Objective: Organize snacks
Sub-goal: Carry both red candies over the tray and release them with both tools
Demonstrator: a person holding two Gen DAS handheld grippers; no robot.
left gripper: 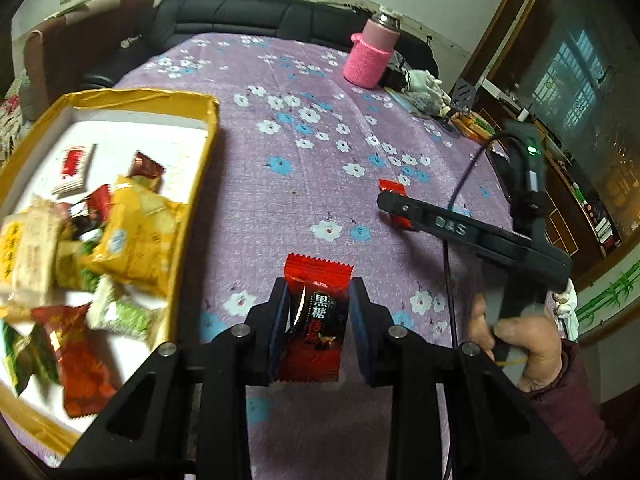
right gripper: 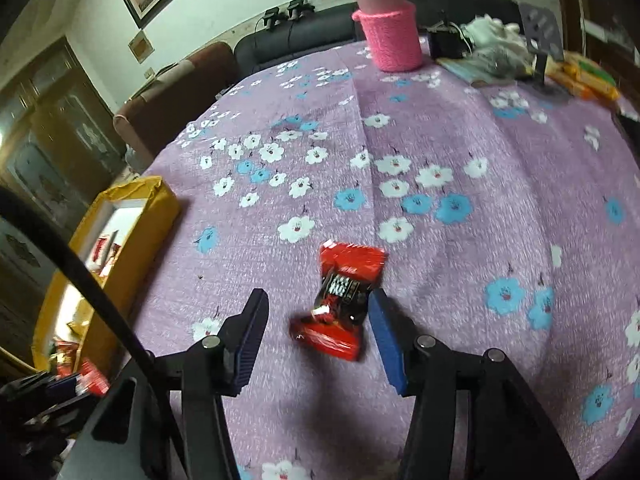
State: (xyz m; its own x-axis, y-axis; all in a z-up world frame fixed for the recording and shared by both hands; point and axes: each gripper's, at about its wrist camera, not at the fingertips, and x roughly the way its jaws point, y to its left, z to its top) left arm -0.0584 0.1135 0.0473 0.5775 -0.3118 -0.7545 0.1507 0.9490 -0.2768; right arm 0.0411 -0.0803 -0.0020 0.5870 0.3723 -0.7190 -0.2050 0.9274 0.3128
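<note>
My left gripper (left gripper: 318, 286) is shut on a red and black candy packet (left gripper: 314, 320) and holds it above the purple flowered cloth, just right of the yellow box (left gripper: 208, 128). The box holds several snack packets (left gripper: 132, 232). In the right wrist view my right gripper (right gripper: 317, 296) stands open over the cloth. A second red candy packet (right gripper: 344, 296) lies between its fingers, close against the right pad and apart from the left one. In the left wrist view the right gripper (left gripper: 390, 204) points at that packet (left gripper: 392, 188).
A flask in a pink knitted sleeve (right gripper: 390, 36) stands at the far side of the table (right gripper: 480, 240). Clutter of bags and cables (right gripper: 496, 52) fills the far right corner. A person's hand (left gripper: 532, 344) grips the right tool. The yellow box (right gripper: 160, 204) sits at the left edge.
</note>
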